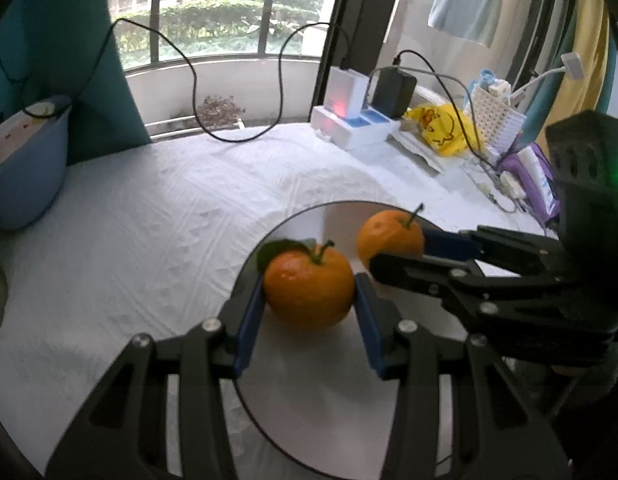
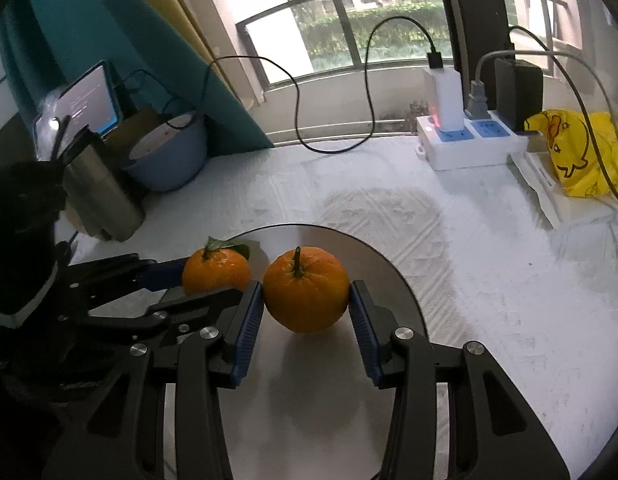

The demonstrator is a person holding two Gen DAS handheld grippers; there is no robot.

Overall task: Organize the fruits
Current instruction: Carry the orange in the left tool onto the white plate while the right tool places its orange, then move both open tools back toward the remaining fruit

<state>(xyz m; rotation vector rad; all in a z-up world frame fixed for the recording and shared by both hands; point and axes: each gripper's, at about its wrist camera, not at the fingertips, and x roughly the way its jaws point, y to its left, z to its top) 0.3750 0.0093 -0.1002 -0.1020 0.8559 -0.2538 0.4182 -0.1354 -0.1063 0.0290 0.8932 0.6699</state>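
Two oranges sit over a round grey plate (image 1: 317,392) on the white cloth. My left gripper (image 1: 309,298) is shut on the leafy orange (image 1: 309,290), its blue pads touching both sides. My right gripper (image 2: 307,300) is shut on the stemmed orange (image 2: 305,290), pads against both sides. In the left wrist view the stemmed orange (image 1: 389,238) shows to the right between the right gripper's fingers (image 1: 413,270). In the right wrist view the leafy orange (image 2: 216,271) shows to the left, with the plate (image 2: 333,380) beneath both.
A blue bowl (image 2: 167,156) and a steel cup (image 2: 101,192) stand at the far left. A white power strip (image 2: 469,142) with chargers and cables, a yellow duck bag (image 2: 577,156) and a white basket (image 1: 495,120) stand at the far right.
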